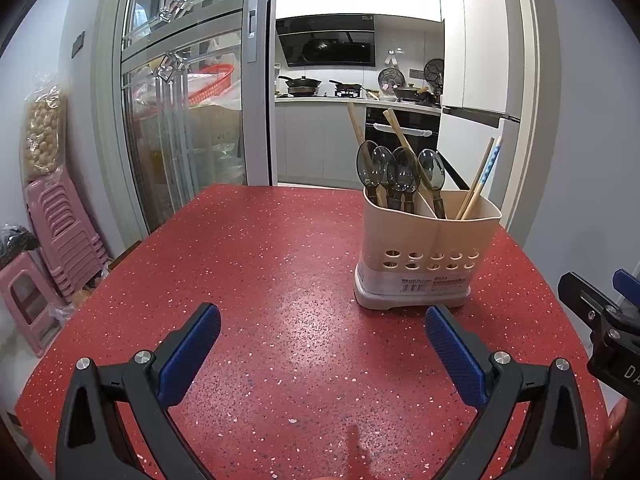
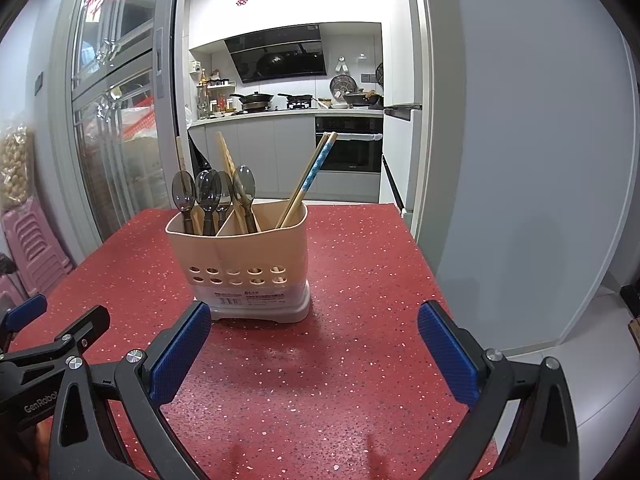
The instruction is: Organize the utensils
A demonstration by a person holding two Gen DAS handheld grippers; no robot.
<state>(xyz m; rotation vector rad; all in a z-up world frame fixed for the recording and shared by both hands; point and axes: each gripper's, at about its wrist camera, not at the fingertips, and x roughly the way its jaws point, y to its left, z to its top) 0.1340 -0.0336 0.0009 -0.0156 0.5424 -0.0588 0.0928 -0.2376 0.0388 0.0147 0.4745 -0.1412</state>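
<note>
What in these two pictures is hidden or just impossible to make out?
- Spoon and chopstick lower ends: hidden in both views by the beige plastic utensil holder walls.
- Small print on the holder's white label: too small in both views.
- Right gripper: cut off by the left view's edge.
- Red speckled table near edge: hidden behind open left gripper arms.

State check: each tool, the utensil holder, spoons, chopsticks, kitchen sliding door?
left tool: open, empty, over the table
right tool: open, empty
utensil holder: upright on the red table, two compartments, both loaded
spoons: standing bowl-up in the holder
blue-patterned chopstick: leaning in the right compartment
sliding door: open to the kitchen
</note>
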